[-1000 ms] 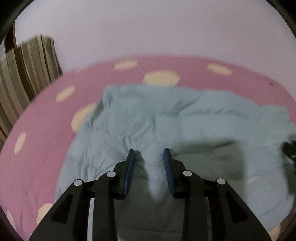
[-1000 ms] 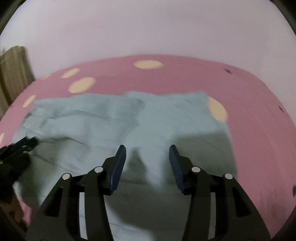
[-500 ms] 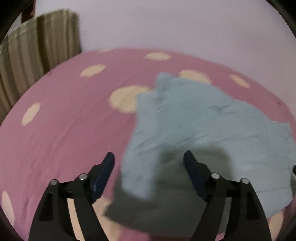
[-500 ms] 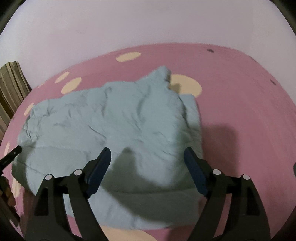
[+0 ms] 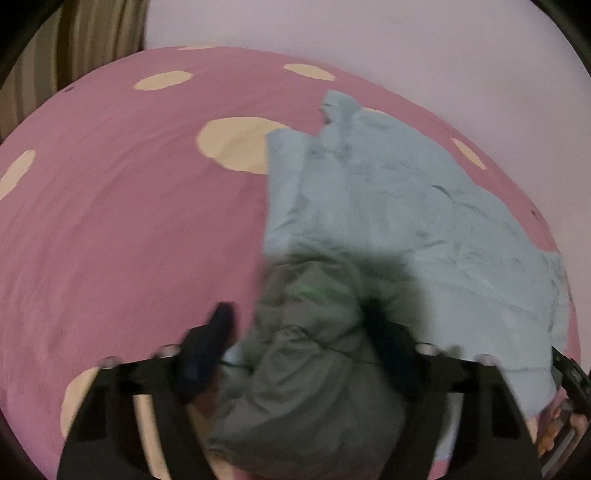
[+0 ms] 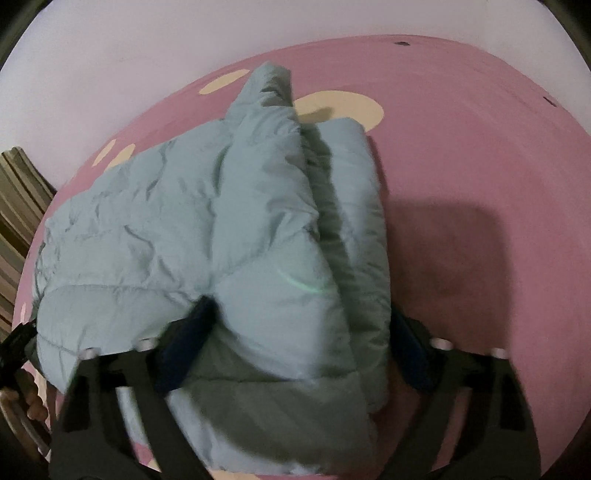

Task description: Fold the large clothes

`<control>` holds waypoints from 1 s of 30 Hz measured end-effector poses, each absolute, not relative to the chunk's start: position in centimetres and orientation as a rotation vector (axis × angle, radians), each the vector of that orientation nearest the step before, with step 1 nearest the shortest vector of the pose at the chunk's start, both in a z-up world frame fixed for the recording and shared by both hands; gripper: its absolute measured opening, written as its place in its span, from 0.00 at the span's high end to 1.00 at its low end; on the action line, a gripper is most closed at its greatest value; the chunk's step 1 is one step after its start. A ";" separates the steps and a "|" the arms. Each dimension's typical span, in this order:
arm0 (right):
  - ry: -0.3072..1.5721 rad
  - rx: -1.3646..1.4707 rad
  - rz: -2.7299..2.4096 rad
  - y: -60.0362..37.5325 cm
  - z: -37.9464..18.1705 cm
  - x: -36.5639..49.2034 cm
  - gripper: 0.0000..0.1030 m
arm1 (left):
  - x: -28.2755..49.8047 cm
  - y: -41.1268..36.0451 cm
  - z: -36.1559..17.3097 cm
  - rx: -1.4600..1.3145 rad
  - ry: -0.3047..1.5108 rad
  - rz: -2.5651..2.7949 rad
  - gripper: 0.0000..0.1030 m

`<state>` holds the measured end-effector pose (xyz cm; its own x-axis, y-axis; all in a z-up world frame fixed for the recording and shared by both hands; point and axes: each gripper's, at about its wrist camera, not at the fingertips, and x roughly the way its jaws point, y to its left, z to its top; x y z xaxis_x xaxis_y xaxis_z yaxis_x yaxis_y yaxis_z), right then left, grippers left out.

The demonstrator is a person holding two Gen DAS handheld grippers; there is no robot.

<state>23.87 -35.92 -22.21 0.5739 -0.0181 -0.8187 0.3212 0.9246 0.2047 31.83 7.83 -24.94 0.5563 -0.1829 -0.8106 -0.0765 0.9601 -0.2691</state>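
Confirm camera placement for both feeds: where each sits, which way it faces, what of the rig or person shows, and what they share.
Left wrist: on the left gripper, angled down at the jacket's left edge on the pink spotted bedspread; closing fingers straddle it; the other hand at right.
Right wrist: on the right gripper, angled down at the jacket's right edge; closing fingers press it.
Shared: jacket, bedspread, pale wall, striped curtain.

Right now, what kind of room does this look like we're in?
Probably a bedroom. The puffy light-blue quilted jacket lies on what looks like a bed with a pink sheet with cream polka dots, against a plain pale wall, with striped curtains at the side.
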 end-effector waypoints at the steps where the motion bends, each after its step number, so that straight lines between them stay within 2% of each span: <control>1: 0.943 0.367 -0.191 -35.7 -22.1 23.6 0.43 | 31.9 7.5 -24.9 -0.289 0.983 -0.082 0.51; 2: 0.942 0.380 -0.181 -35.6 -22.1 23.6 0.54 | 31.9 7.3 -24.9 -0.292 0.984 -0.101 0.63; 3: 0.941 0.394 -0.159 -35.3 -21.9 23.6 0.64 | 31.9 7.0 -24.8 -0.289 0.983 -0.107 0.68; 6: 0.936 0.404 -0.135 -34.6 -21.5 23.5 0.77 | 31.4 6.5 -24.2 -0.254 0.958 -0.114 0.82; 8: 0.924 0.403 -0.130 -34.1 -21.1 23.2 0.81 | 30.7 7.0 -23.5 -0.254 0.937 -0.112 0.86; 14: 0.909 0.429 -0.083 -33.1 -20.1 20.9 0.84 | 27.5 9.0 -22.0 -0.253 0.901 -0.086 0.88; 30: 0.960 0.457 0.062 -25.6 -20.4 12.2 0.84 | 15.1 17.1 -21.4 -0.342 0.919 -0.026 0.88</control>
